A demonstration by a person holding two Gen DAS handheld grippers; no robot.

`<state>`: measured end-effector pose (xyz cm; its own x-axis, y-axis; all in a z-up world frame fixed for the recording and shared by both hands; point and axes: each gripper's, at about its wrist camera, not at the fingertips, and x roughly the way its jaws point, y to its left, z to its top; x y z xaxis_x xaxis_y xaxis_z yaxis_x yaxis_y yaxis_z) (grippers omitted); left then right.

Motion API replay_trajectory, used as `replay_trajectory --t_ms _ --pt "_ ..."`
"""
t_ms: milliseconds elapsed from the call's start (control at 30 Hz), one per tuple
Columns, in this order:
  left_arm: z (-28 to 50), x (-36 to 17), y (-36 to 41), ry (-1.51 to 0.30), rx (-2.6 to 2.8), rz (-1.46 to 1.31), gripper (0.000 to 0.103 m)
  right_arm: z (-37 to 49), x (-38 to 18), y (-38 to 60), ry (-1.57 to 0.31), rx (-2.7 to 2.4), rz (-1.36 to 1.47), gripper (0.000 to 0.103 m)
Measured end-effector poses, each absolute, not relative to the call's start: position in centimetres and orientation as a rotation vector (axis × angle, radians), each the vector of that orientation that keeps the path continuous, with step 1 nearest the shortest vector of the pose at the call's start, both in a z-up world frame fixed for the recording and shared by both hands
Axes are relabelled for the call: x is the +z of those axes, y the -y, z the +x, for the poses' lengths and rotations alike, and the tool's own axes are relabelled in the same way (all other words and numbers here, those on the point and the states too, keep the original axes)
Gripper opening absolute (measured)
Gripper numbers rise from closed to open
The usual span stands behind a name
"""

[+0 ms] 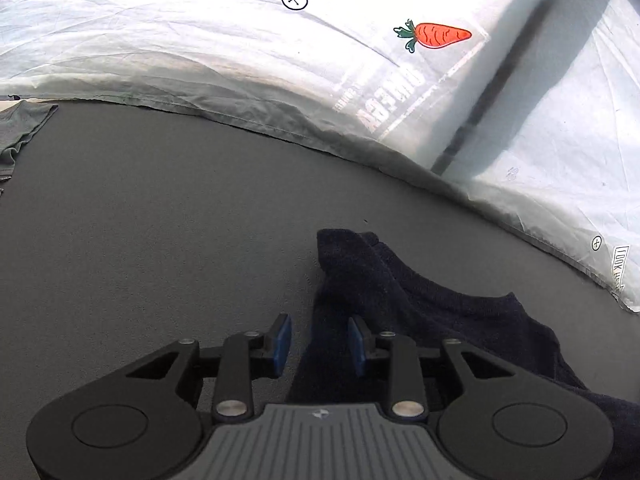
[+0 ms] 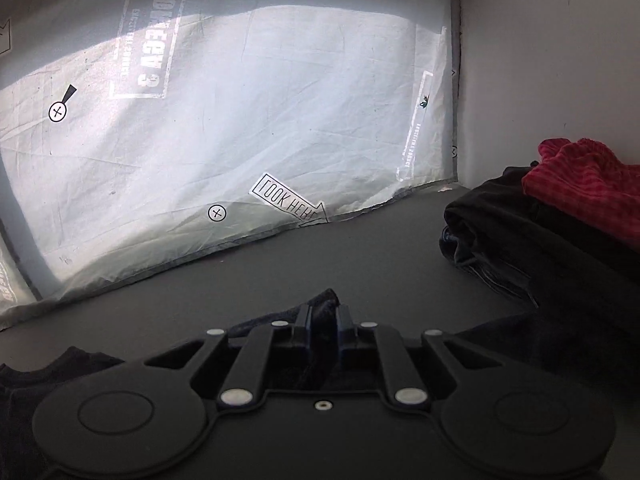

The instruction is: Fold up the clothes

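A dark navy garment [image 1: 432,312] lies crumpled on the dark grey table [image 1: 160,220]. In the left wrist view my left gripper [image 1: 319,344] is open, its blue pads [image 1: 282,342] standing either side of a raised fold of the garment without pinching it. In the right wrist view my right gripper [image 2: 323,322] is shut on a corner of the same navy garment [image 2: 320,304], which sticks up between the pads; more of it lies at the lower left.
A white printed sheet [image 2: 240,120] with a carrot print [image 1: 436,35] hangs behind the table. A pile of dark clothes [image 2: 540,240] topped by a red checked garment [image 2: 580,176] sits at the right. A grey garment [image 1: 20,128] lies far left.
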<state>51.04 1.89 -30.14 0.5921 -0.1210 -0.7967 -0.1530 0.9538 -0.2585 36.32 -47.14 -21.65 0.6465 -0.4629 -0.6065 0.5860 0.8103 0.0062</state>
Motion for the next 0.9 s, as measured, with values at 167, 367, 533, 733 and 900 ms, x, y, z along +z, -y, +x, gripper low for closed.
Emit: replay_trajectory --t_ms 167,367,533,733,900 --pt "45.5 -29.8 -2.5 -0.962 0.032 -0.315 0.055 33.5 -23.3 46.6 -0.660 -0.599 0.252 0.044" --pt "36.6 -31.2 -1.7 -1.073 0.003 -0.237 0.061 29.8 -24.3 43.0 -0.719 -0.494 0.326 0.044" --pt "30.8 -32.2 -0.6 -1.139 -0.026 -0.209 0.069 27.3 -24.7 40.3 -0.773 -0.416 0.313 0.045" --pt "28.0 -32.8 -1.1 -1.167 0.000 -0.233 0.086 23.9 -24.7 38.6 -0.812 -0.347 0.303 0.048" --pt "26.9 -33.5 0.7 -1.163 -0.002 -0.105 0.103 21.9 -24.8 39.1 -0.838 -0.341 0.297 0.050"
